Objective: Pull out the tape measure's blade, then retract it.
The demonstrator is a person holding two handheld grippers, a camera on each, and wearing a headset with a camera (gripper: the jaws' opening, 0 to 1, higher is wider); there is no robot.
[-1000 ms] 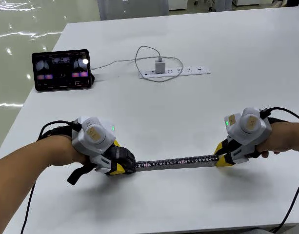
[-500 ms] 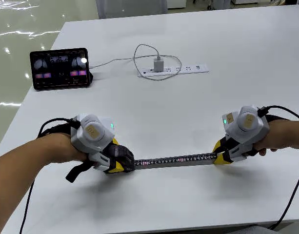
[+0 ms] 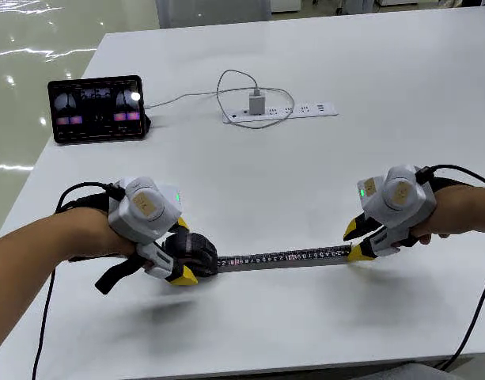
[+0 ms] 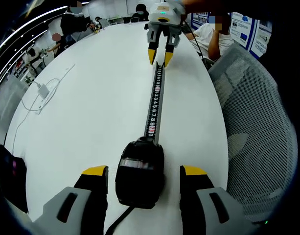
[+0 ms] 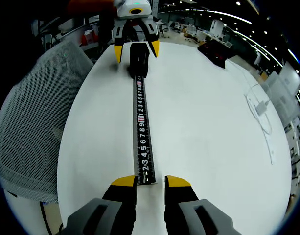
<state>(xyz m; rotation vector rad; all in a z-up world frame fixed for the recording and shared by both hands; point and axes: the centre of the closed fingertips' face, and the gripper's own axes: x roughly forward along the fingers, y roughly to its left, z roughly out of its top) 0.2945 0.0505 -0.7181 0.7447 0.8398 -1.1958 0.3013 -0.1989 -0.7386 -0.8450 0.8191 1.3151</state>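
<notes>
left hand-held gripper (image 4: 145, 171) spread, one jaw on either side of the black tape measure case (image 3: 196, 252) | right hand-held gripper (image 5: 150, 181) spread, with the blade (image 5: 141, 132) tip lying between its jaws | blade drawn out flat on the white tabletop (image 3: 305, 174), running from case to right gripper

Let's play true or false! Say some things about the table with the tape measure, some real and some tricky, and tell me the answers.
1. The blade lies stretched out on the table. True.
2. The tablet has a dark, switched-off screen. False: its screen is lit.
3. The right gripper has its jaws squeezed shut. False: they are open, near the blade's end.
4. A charger sits in the power strip. True.
5. The tape measure's case sits far from the left gripper. False: it sits between that gripper's jaws.
</notes>
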